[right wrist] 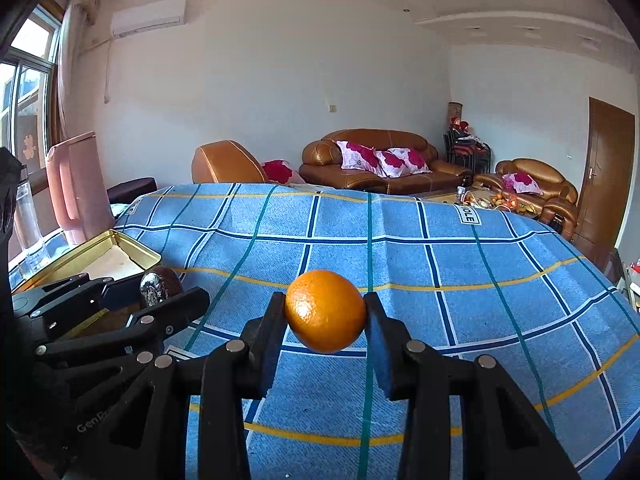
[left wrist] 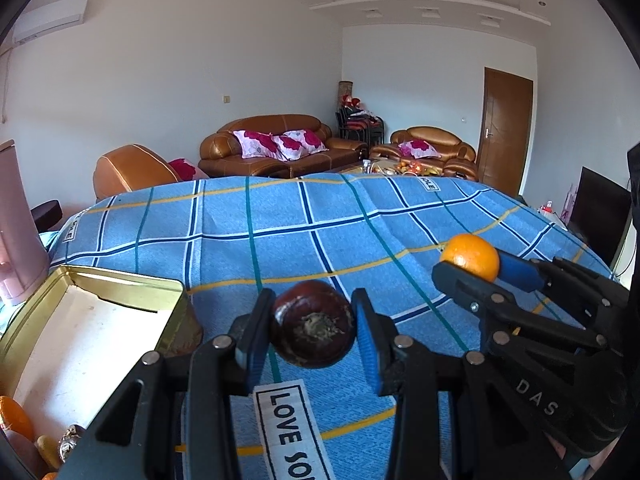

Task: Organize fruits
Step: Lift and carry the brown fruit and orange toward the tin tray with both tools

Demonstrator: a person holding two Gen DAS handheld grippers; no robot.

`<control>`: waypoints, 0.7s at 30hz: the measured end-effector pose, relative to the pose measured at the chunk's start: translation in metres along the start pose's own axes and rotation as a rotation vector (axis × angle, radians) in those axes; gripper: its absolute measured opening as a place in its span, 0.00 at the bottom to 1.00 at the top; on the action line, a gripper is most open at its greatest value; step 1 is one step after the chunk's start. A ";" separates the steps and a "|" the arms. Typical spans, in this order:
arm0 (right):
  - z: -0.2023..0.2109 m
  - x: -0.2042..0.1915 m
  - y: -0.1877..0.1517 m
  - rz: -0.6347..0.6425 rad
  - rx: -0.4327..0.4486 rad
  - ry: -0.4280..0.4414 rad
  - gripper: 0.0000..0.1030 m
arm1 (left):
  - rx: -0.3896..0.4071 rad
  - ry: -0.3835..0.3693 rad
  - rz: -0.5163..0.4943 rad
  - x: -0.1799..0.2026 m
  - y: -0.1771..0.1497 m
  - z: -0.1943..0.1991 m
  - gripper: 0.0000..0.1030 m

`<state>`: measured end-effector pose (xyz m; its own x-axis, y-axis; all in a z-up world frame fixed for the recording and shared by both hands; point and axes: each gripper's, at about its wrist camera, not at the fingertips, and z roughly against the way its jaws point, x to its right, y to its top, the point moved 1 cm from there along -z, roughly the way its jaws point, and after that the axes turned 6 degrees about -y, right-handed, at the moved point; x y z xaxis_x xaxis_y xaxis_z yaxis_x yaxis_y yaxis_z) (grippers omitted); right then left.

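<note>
Two fruits are up: your left gripper (left wrist: pixel 314 326) squeezes the plum (left wrist: pixel 313 323), right gripper (right wrist: pixel 325 312) the orange (right wrist: pixel 325 311). Next, carry both left to the tin (left wrist: pixel 120 280).

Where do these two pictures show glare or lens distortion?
Left wrist view: the tablecloth bulges like a dome and the corners go black. Right wrist view: the same bulge, a bright glare spot on the orange, and the window at the left is washed out.
</note>
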<state>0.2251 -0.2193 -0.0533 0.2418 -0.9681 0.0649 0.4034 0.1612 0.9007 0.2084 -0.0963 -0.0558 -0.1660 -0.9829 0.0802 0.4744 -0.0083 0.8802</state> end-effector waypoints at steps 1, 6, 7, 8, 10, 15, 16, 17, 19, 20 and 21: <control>0.001 0.000 0.000 0.001 0.006 0.000 0.40 | 0.005 0.003 -0.002 0.001 0.000 0.001 0.39; 0.008 -0.001 -0.002 -0.001 0.036 -0.002 0.40 | 0.030 0.013 -0.007 0.000 -0.001 0.007 0.39; 0.010 -0.001 -0.002 -0.001 0.043 -0.002 0.40 | 0.034 0.015 -0.008 0.000 -0.001 0.007 0.39; 0.011 -0.002 -0.002 -0.002 0.049 -0.002 0.40 | 0.037 0.018 -0.008 0.000 0.000 0.008 0.39; 0.015 -0.002 -0.003 -0.002 0.059 -0.004 0.40 | 0.045 0.019 -0.009 0.000 -0.001 0.009 0.39; 0.020 -0.004 -0.003 0.000 0.080 -0.003 0.40 | 0.063 0.022 -0.014 0.001 -0.001 0.014 0.39; 0.021 -0.004 -0.004 0.000 0.086 -0.003 0.40 | 0.069 0.022 -0.014 0.001 -0.001 0.015 0.39; 0.023 -0.005 -0.004 -0.002 0.092 -0.002 0.40 | 0.074 0.022 -0.014 0.001 -0.001 0.016 0.39; 0.026 -0.005 -0.005 -0.003 0.103 -0.001 0.40 | 0.081 0.025 -0.015 0.001 -0.002 0.018 0.39; 0.028 -0.005 -0.005 -0.002 0.109 0.000 0.40 | 0.085 0.027 -0.016 0.001 -0.002 0.019 0.39; 0.030 -0.006 -0.005 0.000 0.115 0.000 0.40 | 0.092 0.031 -0.015 0.001 -0.002 0.021 0.39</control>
<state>0.1951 -0.2201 -0.0451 0.2422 -0.9680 0.0649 0.2997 0.1383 0.9439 0.1891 -0.0933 -0.0480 -0.1444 -0.9881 0.0536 0.3902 -0.0070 0.9207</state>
